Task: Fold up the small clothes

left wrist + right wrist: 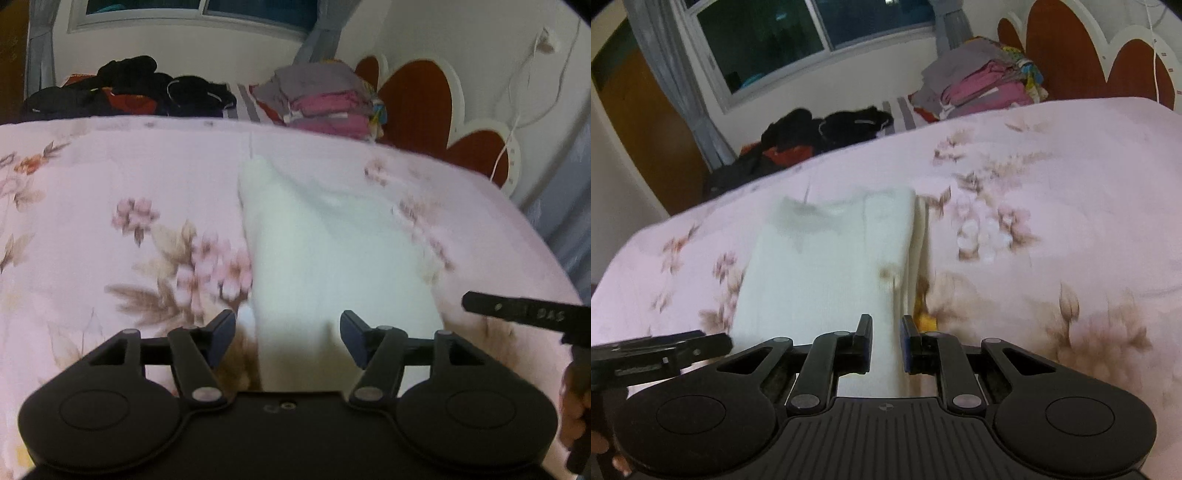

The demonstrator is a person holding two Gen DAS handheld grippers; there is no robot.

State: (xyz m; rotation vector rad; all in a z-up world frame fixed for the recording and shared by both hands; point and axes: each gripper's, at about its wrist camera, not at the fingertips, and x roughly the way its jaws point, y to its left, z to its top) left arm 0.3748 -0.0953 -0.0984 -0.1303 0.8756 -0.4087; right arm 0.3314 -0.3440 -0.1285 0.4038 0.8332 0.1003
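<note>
A white garment [827, 266], folded into a long strip, lies on the pink flowered bedspread [110, 177]. The right gripper [885, 343] has its jaws narrow around the strip's near right edge; whether they pinch it is unclear. The left gripper [288, 338] stands wide above the cloth's near end. Folded clothes [325, 99] and dark clothes [147, 88] sit behind.

You are working in a home bedroom. A bed with a pink floral bedspread [110, 206] fills both views, backed by a red and white scalloped headboard [417, 99]. Folded clothes [982, 85] and a dark heap of garments [129, 88] lie beside a curtained window [798, 40]; what looks like a wooden wardrobe [639, 129] stands left.
</note>
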